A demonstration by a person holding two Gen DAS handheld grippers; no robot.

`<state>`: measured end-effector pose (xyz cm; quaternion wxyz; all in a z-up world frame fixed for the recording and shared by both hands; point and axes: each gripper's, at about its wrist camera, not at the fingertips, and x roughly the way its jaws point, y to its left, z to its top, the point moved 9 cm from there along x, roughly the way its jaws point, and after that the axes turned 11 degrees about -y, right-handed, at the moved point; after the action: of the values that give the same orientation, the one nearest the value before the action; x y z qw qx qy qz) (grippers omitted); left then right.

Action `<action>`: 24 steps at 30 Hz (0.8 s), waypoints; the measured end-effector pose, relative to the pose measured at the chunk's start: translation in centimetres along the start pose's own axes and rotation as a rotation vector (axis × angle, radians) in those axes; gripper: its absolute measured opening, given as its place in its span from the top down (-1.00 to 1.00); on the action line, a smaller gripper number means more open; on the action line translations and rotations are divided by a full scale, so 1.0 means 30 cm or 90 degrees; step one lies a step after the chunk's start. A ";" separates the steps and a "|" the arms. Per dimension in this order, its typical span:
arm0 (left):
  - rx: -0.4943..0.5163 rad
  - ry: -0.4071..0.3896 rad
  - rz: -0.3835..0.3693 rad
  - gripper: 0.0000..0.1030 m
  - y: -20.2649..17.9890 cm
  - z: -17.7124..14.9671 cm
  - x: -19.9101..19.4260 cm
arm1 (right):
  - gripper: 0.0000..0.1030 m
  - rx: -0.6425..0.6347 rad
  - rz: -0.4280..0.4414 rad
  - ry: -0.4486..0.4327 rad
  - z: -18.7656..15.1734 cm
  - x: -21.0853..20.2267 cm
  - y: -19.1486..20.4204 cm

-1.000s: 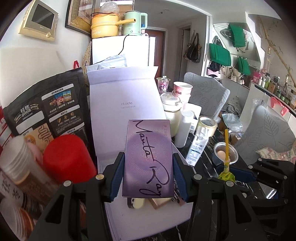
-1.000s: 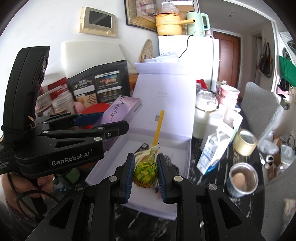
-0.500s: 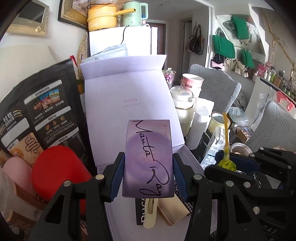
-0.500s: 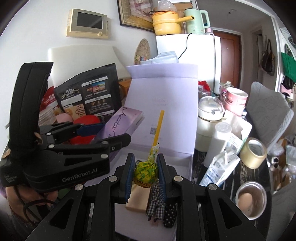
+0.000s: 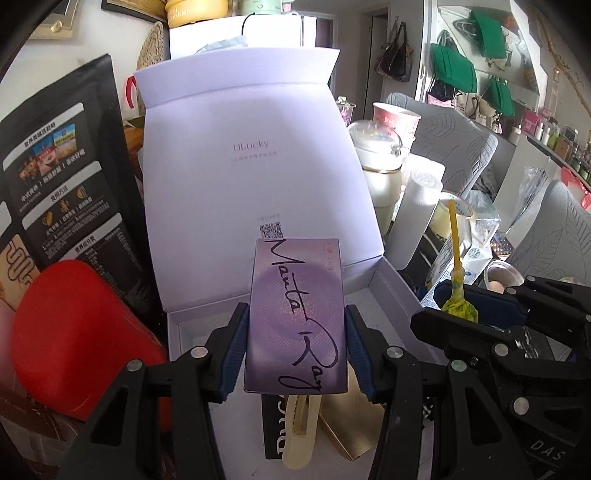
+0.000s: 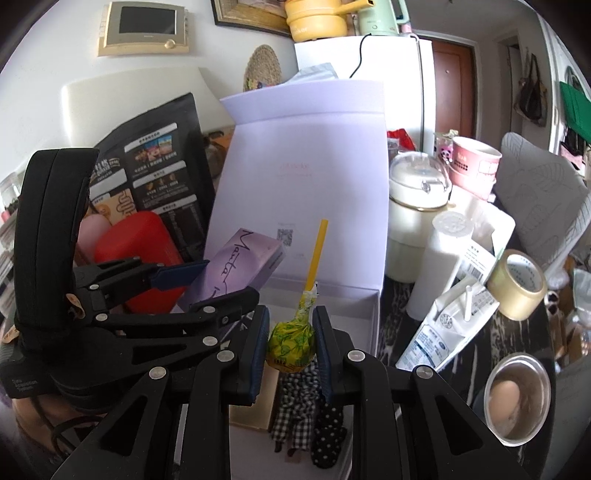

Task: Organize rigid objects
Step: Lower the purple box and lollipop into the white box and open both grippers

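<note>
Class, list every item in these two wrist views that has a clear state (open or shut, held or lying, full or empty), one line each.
White gift box: open, lid upright.
Purple Manta Ray box: held in the left gripper, above the gift box.
Lollipop: held in the right gripper, stick up.
Hair clip: lying in the gift box.
Gold box: lying in the gift box.
Steel cup: upright, holds an egg.
Milk carton: leaning, straw inserted.

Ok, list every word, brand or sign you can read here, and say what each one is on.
"Manta Ray": handwritten across the purple box.
"ULucky": inside the white box lid; the line under it is too faint to read.
QR code: on the same lid, lower down.
"cooker": partly seen on the yellow pot.
"DAS": on the right gripper body.
Black bag: Chinese print, too small.
Milk carton, pink cup: blurred.
</note>
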<state>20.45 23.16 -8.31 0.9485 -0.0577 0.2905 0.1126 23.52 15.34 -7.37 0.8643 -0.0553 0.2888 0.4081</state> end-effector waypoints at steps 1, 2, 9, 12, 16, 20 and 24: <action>0.000 0.003 0.000 0.03 0.001 -0.005 0.005 | 0.53 0.001 0.000 0.004 -0.006 0.007 -0.002; 0.001 0.006 0.004 0.03 0.005 -0.011 0.011 | 0.53 0.000 -0.003 0.009 -0.012 0.014 -0.003; 0.011 0.025 0.032 0.03 0.022 -0.040 0.059 | 0.53 -0.005 -0.029 0.036 -0.049 0.058 -0.020; 0.019 0.022 0.046 0.03 0.031 -0.042 0.074 | 0.53 0.005 -0.028 0.042 -0.058 0.071 -0.030; 0.019 0.026 0.052 0.03 0.041 -0.052 0.089 | 0.53 0.003 -0.043 0.051 -0.070 0.087 -0.041; 0.019 0.036 0.053 0.03 0.043 -0.065 0.108 | 0.53 -0.001 -0.053 0.055 -0.079 0.102 -0.044; 0.012 0.056 0.062 0.03 0.055 -0.084 0.129 | 0.53 -0.003 -0.062 0.059 -0.089 0.120 -0.052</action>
<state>21.81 25.02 -12.64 0.9288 -0.0394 0.3352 0.1530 25.25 15.85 -11.74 0.8688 -0.0902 0.3246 0.3629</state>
